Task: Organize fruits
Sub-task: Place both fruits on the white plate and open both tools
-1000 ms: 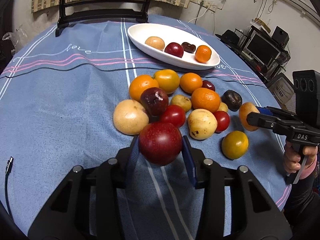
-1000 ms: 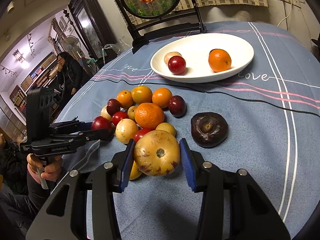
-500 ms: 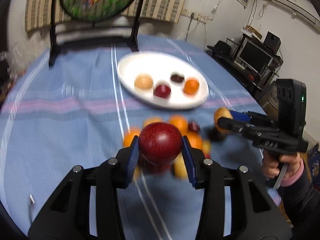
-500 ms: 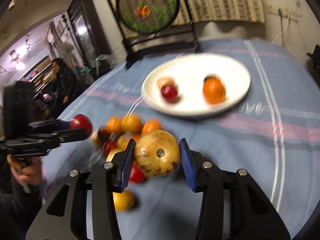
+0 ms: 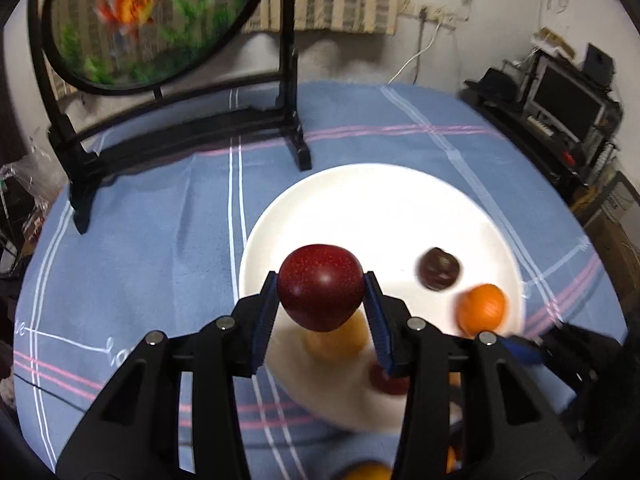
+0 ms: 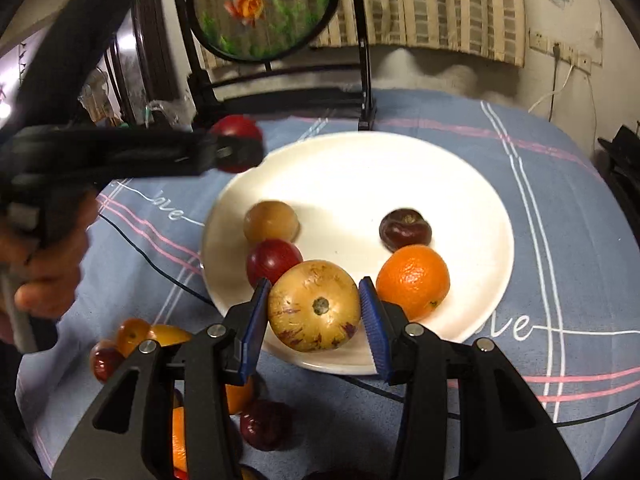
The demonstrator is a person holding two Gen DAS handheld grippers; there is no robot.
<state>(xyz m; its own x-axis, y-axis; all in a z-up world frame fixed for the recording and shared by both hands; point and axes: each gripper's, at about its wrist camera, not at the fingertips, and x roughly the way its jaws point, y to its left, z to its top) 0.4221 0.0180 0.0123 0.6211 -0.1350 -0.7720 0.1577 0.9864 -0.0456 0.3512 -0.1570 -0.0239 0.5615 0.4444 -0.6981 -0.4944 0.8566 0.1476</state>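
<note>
My left gripper [image 5: 320, 312] is shut on a dark red apple [image 5: 320, 286] and holds it above the near left part of the white plate [image 5: 380, 200]. My right gripper [image 6: 314, 322] is shut on a yellow speckled fruit [image 6: 314, 306] and holds it over the near rim of the same plate [image 6: 360, 168]. On the plate lie a tan fruit [image 6: 271, 221], a red fruit [image 6: 272, 260], a dark purple fruit [image 6: 405, 229] and an orange [image 6: 414, 280]. The left gripper with its apple [image 6: 236, 136] shows at the plate's far left in the right wrist view.
A black stand with a round embroidered panel [image 5: 152, 20] rises behind the plate. Loose fruits [image 6: 132, 336] lie on the blue striped tablecloth [image 5: 140, 220] near the plate's front left. A thin black cable [image 6: 168, 276] crosses the cloth.
Both grippers have lifted their fruits from the pile and moved forward to the plate. The pile has dropped to the bottom of both views.
</note>
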